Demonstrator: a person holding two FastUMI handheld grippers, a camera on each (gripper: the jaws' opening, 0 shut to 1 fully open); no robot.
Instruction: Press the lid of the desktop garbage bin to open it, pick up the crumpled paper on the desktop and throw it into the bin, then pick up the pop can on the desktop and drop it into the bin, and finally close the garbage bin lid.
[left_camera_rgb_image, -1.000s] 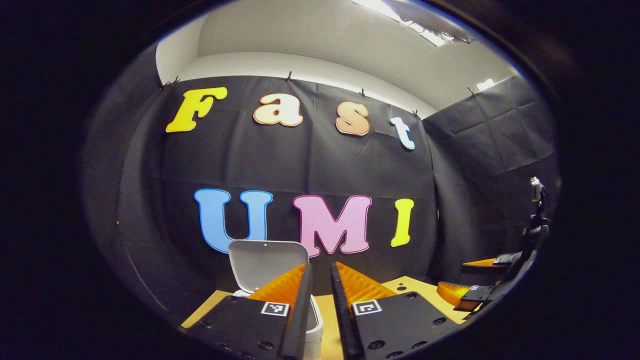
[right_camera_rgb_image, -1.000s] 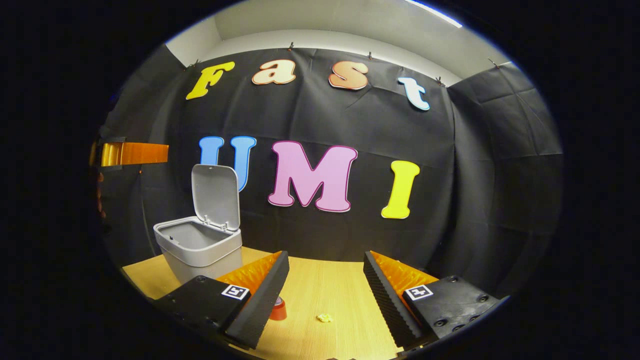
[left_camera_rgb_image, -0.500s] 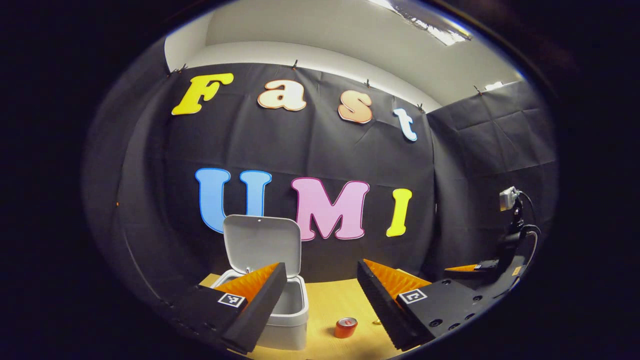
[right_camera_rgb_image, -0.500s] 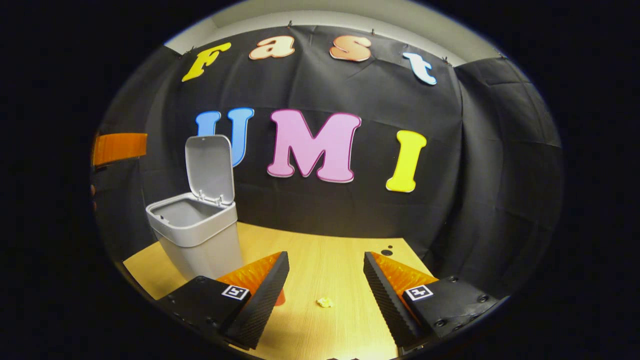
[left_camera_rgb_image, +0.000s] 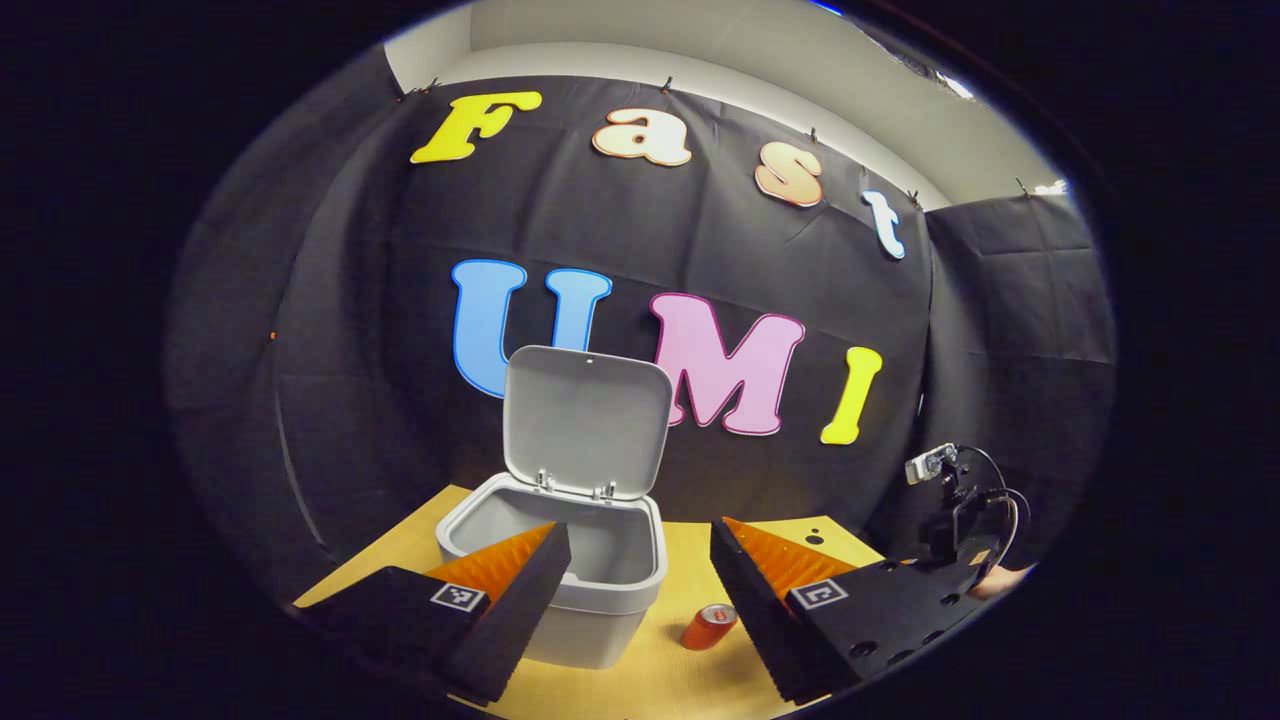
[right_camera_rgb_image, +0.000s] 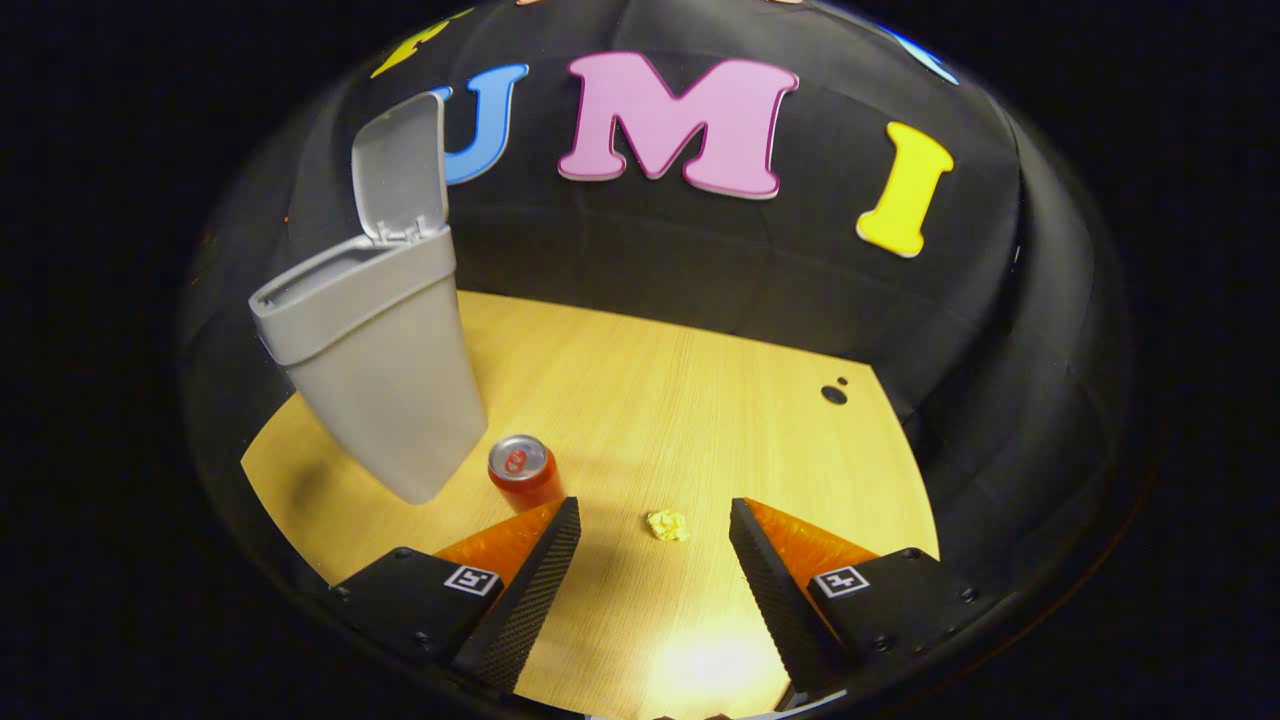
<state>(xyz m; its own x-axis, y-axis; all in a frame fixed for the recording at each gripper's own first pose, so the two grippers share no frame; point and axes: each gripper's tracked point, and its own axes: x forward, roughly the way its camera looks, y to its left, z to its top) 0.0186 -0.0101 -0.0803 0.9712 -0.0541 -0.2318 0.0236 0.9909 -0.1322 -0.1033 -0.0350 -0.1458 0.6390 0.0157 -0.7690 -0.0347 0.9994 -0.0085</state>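
Both hand-held grippers (right_camera_rgb_image: 655, 535) agape, empty.

Left gripper (left_camera_rgb_image: 640, 590) hangs above the tabletop (left_camera_rgb_image: 660, 670) with its fingers (left_camera_rgb_image: 520, 610) spread wide and nothing between them. Dead ahead sits the grey bin (left_camera_rgb_image: 560, 590), its lid (left_camera_rgb_image: 585, 420) standing upright at the back, mouth open. The left finger overlaps the bin's front rim. Just right of the bin the pop can (left_camera_rgb_image: 708, 626) lies tilted on the wood, close against the right finger. Far right, the other gripper (left_camera_rgb_image: 955, 500), cable looping, is held low at the table's edge.
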